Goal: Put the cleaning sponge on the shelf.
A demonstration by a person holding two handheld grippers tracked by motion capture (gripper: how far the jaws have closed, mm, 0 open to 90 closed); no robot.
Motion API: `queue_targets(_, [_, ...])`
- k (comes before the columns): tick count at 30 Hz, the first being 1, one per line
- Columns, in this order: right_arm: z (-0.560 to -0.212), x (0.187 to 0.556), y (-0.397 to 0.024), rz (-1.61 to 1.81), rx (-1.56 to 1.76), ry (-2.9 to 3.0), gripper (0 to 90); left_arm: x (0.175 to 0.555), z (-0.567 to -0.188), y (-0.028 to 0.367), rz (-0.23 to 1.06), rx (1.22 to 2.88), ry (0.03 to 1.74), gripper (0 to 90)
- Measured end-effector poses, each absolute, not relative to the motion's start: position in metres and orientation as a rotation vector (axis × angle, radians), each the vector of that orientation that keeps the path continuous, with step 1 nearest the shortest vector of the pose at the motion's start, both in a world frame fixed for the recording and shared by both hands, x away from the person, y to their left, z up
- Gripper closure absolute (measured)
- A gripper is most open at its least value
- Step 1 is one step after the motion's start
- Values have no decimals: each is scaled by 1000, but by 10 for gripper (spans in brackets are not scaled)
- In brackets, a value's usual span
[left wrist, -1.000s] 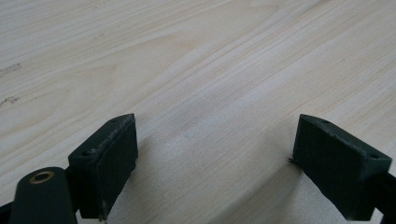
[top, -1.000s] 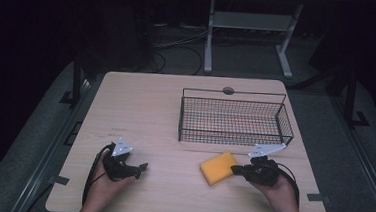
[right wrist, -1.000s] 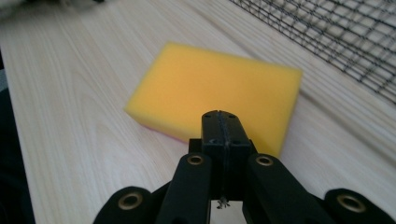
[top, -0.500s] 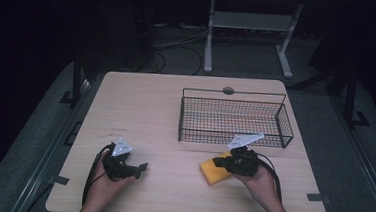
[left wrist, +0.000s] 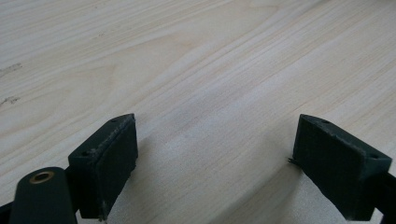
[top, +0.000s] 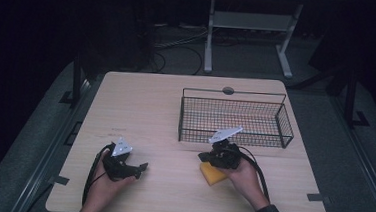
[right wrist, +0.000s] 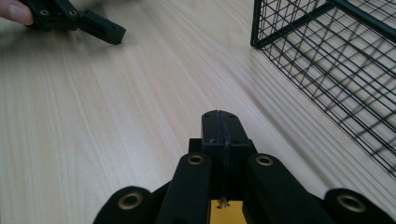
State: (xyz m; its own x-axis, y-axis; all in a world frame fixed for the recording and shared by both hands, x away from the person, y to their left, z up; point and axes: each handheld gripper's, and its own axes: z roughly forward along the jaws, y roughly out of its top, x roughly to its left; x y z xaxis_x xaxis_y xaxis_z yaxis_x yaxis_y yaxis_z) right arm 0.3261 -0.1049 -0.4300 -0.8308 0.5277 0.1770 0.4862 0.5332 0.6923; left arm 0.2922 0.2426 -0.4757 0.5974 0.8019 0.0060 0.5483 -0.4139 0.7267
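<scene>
A yellow sponge (top: 211, 174) lies flat on the wooden table (top: 145, 108), in front of a black wire basket (top: 235, 120). My right gripper (top: 203, 157) hovers over the sponge's far edge, pointing left, and hides part of it. In the right gripper view its jaws (right wrist: 223, 123) are shut pad to pad with nothing between them, and a sliver of the sponge (right wrist: 224, 212) shows beneath them. My left gripper (top: 140, 169) rests at the front left of the table, pointing right. Its jaws (left wrist: 215, 163) stand open over bare wood.
The basket (right wrist: 327, 56) stands empty at the right rear of the table, close behind the right hand. A round cable hole (top: 228, 91) sits at the far edge. The left gripper (right wrist: 88, 21) appears at the top left of the right gripper view. Dark floor and stands surround the table.
The right gripper has moved left, from the right of the sponge to over it, jaws still shut. The sponge and the left gripper have stayed in place.
</scene>
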Motion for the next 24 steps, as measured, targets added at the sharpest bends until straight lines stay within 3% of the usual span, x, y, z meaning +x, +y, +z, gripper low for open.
queue_targets(24, [-443, 331, -85, 1079, 896, 2779, 897, 293, -476, 243, 468, 2125, 1065, 132])
